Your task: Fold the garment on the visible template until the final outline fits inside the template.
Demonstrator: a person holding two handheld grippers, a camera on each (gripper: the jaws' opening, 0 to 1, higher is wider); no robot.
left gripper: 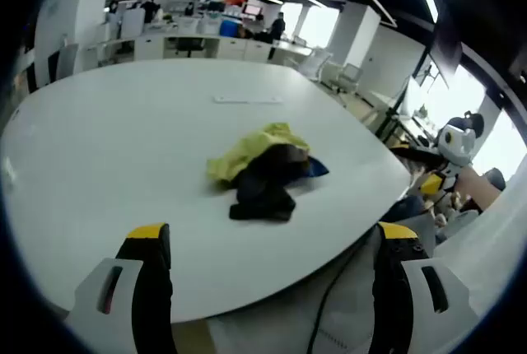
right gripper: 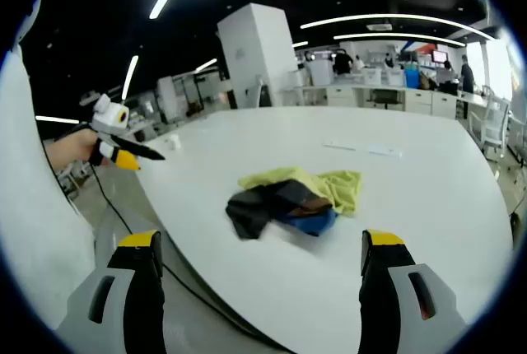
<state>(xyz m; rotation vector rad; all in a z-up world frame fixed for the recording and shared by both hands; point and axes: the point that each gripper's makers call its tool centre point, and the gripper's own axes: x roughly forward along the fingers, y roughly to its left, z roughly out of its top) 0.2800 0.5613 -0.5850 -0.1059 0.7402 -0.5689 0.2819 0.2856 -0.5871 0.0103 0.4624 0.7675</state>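
While a broad, smooth white table [left gripper: 123, 140] with rounded edges spreads across both views, the room behind it reads as an open office: long ceiling light strips, white columns, desks and chairs along the far wall, a few distant people. A crumpled pile of soft cloth, yellow-green, black and blue [left gripper: 265, 171], lies bunched near the table's middle, its limp folds overlapping so that separate pieces cannot be told apart; it touches neither tool. A thin pale strip [left gripper: 247, 100] lies flat on the table beyond it. The left gripper [left gripper: 272, 251], yellow-tipped on black and white plastic, hovers over the near table edge with jaws spread wide, holding nothing. The right gripper [right gripper: 257, 259] is likewise parted and empty. In the right gripper view the left gripper appears off the table's side, held in a hand [right gripper: 67, 148].
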